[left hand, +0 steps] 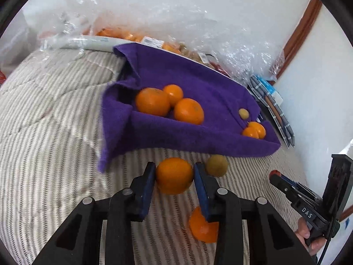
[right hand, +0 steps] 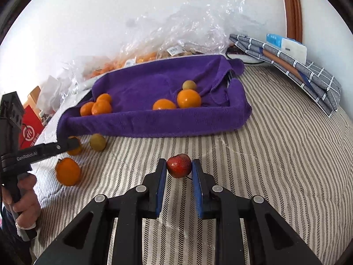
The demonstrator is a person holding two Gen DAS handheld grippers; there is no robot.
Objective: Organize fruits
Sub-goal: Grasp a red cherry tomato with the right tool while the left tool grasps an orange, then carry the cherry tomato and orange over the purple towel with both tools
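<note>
Left gripper was clamped on an orange, w/ the purple-towel tray just ahead and 1 greenish fruit right beside its right finger. Right gripper sat narrow around a red fruit, pads apparently touching. Risk: round fruit could've slipped from the flat pads, or caught the tray's soft rim.

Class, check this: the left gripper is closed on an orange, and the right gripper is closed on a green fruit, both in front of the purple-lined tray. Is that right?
One detail is wrong. The right gripper is closed on a small red fruit, not a green one; the right wrist view shows it. The rest stands: the left gripper holds an orange in front of the purple-lined tray.
</note>
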